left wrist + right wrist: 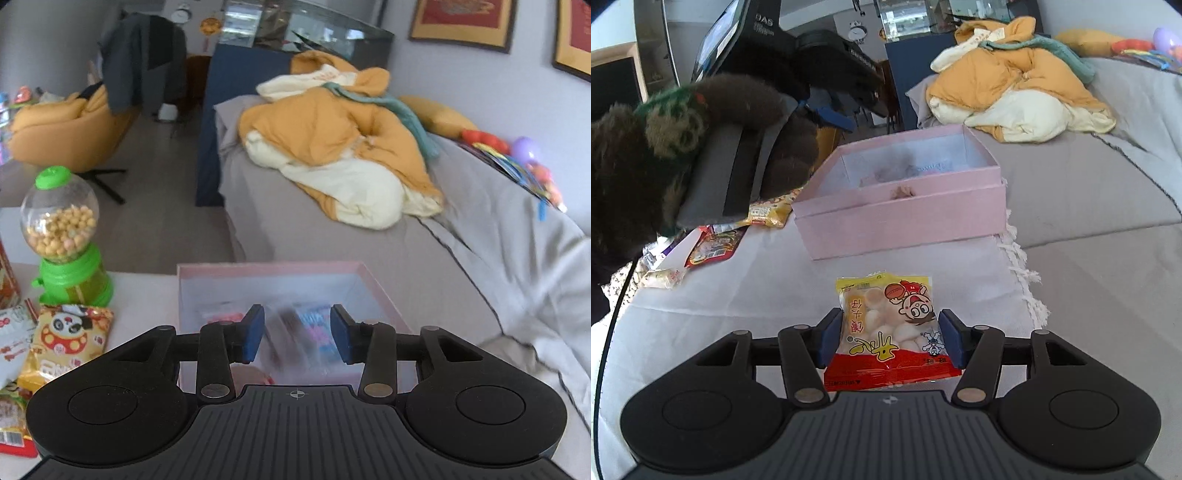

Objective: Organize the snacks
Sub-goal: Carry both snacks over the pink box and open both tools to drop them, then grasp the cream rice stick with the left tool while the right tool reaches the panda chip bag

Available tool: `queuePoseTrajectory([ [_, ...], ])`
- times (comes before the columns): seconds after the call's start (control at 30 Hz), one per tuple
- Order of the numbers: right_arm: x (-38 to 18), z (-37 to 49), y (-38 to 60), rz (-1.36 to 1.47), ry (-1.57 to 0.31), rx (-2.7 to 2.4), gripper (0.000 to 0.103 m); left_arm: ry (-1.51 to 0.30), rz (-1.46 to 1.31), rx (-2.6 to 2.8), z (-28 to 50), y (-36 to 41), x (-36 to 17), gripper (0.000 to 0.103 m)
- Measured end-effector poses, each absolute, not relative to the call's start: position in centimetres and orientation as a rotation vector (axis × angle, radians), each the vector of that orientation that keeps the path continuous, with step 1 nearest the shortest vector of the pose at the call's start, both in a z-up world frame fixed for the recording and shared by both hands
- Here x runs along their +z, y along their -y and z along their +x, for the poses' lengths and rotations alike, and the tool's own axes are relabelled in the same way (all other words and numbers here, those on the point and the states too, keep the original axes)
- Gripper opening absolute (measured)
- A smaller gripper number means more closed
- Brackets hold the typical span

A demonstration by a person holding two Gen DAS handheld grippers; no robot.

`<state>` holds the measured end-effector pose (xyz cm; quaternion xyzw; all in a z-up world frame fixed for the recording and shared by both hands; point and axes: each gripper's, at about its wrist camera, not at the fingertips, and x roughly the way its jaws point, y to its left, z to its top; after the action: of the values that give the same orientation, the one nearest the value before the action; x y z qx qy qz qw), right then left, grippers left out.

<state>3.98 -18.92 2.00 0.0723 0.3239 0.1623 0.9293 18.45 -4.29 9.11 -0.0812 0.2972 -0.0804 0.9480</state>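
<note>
The right hand-held gripper (889,341) is spread about as wide as a snack bag (891,332), which sits between its blue pads; the pads lie just beside the bag's left and right edges, and whether they press it cannot be told. The bag lies flat on the white-clothed worktop (738,295), printed with a cartoon boy, a basketball, yellow Chinese characters seen upside down, and a red band; the small print is unreadable. The left hand-held gripper (297,334) hangs above the open pink box (273,266), its jaws moderately apart, with a blurred clear packet (299,332) between the pads; contact cannot be judged through the blur. Inside the box lie other wrapped snacks, their labels smeared. To the left on the worktop stand a green gumball-style dispenser (62,236) of yellow balls and a yellow panda packet (66,336) with Chinese lettering. In the right wrist view the box stands beyond the snack bag, near the grey bed (1089,184).
</note>
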Motion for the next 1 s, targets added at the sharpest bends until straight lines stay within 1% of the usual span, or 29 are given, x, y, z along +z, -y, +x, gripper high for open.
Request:
queuePoseTrajectory([
  [0.13, 1.6, 4.8, 19.0, 0.164, -0.709, 0.321, 0.056, -0.596, -0.152, -0.248, 15.4, 3.2, 9.3, 0.044],
  [0.33, 2.3, 5.7, 18.4, 0.112, -0.737, 0.311, 0.056, -0.622, -0.185, -0.25, 10.8, -1.4, 9.3, 0.044],
  [0.4, 3.6, 6.1, 18.2, 0.079, -0.71, 0.303, 0.056, -0.64, -0.205, -0.229, 9.3, -3.6, 9.1, 0.044],
  [0.53, 8.1, 8.0, 17.6, 0.025, -0.609, 0.298, 0.056, -0.69, -0.252, -0.147, 7.4, -9.0, 8.4, 0.044],
  [0.67, 11.9, 12.2, 15.2, -0.073, -0.503, 0.248, 0.057, -0.659, -0.341, -0.023, 5.0, -14.7, 7.6, 0.044],
  [0.7, 12.4, 13.5, 14.6, -0.091, -0.486, 0.25, 0.061, -0.649, -0.366, 0.012, 4.2, -16.2, 7.3, 0.044],
  [0.73, 12.7, 14.9, 14.0, -0.11, -0.474, 0.255, 0.079, -0.64, -0.378, 0.04, 3.6, -17.4, 7.2, 0.044],
  [0.77, 12.9, 16.2, 13.2, -0.135, -0.479, 0.251, 0.088, -0.627, -0.378, 0.081, 2.8, -18.5, 7.0, 0.044],
  [0.8, 12.9, 17.6, 12.4, -0.153, -0.496, 0.234, 0.092, -0.616, -0.365, 0.115, 2.3, -19.3, 7.0, 0.044],
  [0.9, 12.8, 19.7, 10.3, -0.137, -0.573, 0.267, 0.092, -0.587, -0.318, 0.229, 0.7, -21.5, 6.7, 0.044],
  [1.0, 12.4, 20.3, 6.7, -0.088, -0.648, 0.369, 0.092, -0.571, -0.378, 0.291, -0.4, -23.6, 6.0, 0.044],
])
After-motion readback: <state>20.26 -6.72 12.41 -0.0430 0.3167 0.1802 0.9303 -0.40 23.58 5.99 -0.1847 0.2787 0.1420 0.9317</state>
